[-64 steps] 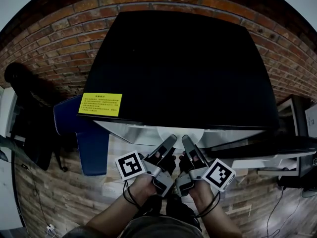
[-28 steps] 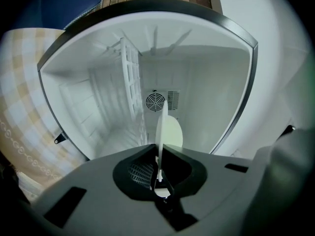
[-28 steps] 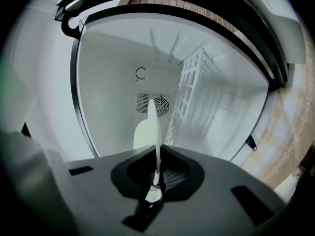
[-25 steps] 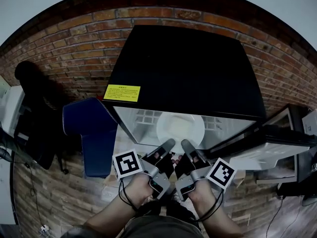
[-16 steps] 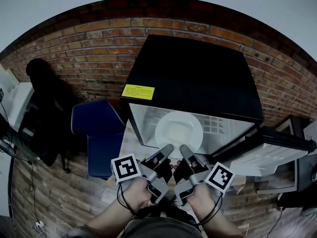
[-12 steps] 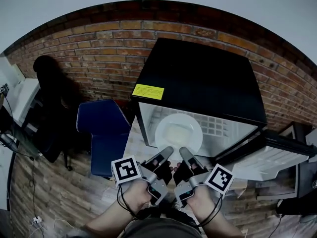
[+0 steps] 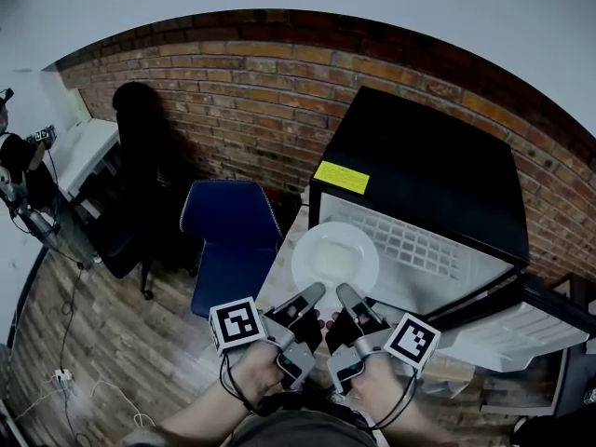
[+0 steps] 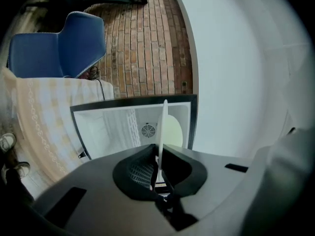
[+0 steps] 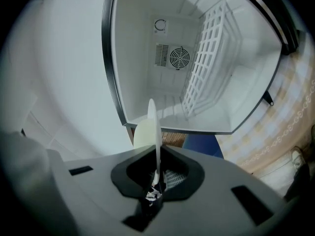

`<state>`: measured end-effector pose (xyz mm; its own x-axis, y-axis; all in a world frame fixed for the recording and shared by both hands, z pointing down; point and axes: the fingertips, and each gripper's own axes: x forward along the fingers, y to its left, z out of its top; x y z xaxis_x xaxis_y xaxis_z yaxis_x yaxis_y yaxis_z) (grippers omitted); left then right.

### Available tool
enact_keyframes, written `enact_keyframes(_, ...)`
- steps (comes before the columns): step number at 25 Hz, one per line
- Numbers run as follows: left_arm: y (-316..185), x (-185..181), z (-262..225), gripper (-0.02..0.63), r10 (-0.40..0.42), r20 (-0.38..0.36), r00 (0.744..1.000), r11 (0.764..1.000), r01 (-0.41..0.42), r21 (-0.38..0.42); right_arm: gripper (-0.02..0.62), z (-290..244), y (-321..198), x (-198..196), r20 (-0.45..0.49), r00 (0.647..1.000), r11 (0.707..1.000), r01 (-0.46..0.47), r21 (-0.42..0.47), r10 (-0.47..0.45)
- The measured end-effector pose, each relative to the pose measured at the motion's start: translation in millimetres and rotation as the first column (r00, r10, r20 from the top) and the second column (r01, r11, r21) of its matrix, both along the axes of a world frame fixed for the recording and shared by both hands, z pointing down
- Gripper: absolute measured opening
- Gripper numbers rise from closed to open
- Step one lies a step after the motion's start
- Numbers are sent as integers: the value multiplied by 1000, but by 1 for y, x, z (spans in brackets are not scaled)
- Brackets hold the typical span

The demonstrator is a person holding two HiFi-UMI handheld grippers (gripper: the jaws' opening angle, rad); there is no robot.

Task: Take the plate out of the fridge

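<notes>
Head view, left tool [image 7: 313,293] and right tool [image 7: 346,292] both clamped on white plate [image 7: 335,254], in front of open fridge [image 7: 424,180]

Indoor room, reads as an office or test studio, not a kitchen. Exposed brick wall [image 7: 279,91], wood-plank floor [image 7: 112,343] with loose cables [image 7: 65,380]. Blue chair [image 7: 228,222], black chair [image 7: 140,175] beside a white desk [image 7: 79,152], compact black fridge [image 7: 419,175].

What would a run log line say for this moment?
stage: plate removal | left gripper: shut on plate rim | right gripper: shut on plate rim | plate: level, in front of open fridge
</notes>
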<state>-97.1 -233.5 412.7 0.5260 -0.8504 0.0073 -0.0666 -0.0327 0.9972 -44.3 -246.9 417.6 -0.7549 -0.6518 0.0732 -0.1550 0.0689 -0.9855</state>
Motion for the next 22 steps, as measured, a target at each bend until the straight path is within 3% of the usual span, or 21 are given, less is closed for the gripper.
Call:
enact_keyframes(16, 47, -95, 7, 36, -242, 5, 970, 970, 242, -22, 37, 8, 35, -99, 2, 966, 966, 257, -24, -257)
enact_keyframes(22, 60, -111, 19, 36, -279, -2, 960, 959, 279, -43, 37, 23, 46, -117, -12, 955, 954, 297, -50, -298)
